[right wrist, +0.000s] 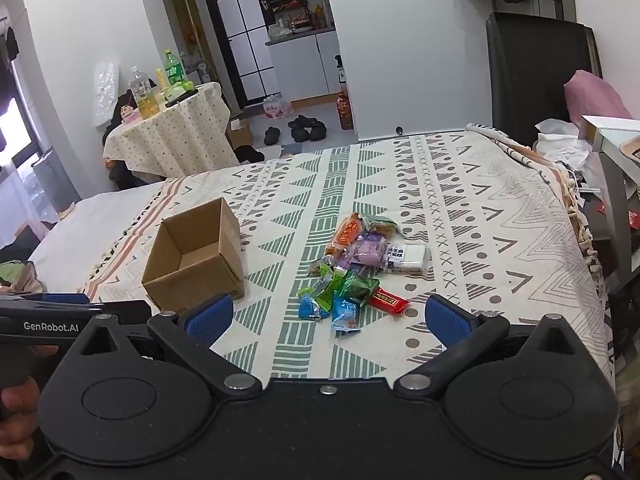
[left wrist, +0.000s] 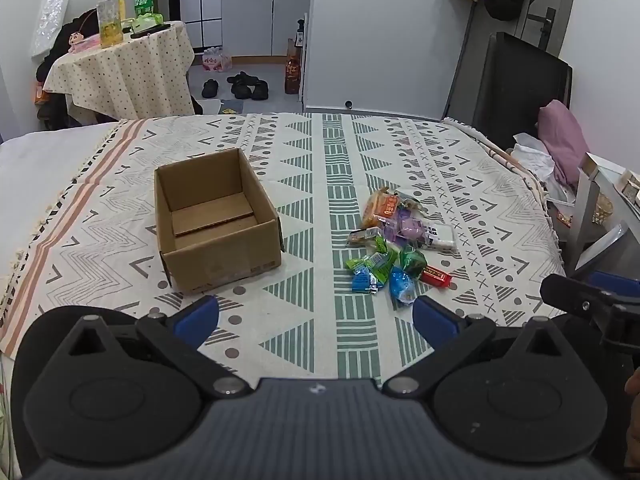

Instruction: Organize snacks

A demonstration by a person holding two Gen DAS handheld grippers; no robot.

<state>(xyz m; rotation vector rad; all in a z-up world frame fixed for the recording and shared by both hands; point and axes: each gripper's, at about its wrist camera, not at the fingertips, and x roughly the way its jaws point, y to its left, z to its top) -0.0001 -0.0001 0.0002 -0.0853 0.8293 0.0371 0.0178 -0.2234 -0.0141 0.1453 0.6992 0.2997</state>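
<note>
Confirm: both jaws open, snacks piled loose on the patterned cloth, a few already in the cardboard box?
Not quite. The cardboard box holds no snacks: the left wrist view shows only a loose cardboard sheet on its bottom. The rest stands: snacks piled on the patterned cloth, both jaws open.

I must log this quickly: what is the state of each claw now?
Left claw: open, holding nothing.
Right claw: open, holding nothing.

"GenRobot.AI" printed in white on the black left gripper (right wrist: 52,326); snack wrappers (right wrist: 360,268) lettered too, probably Chinese, too small to read.
</note>
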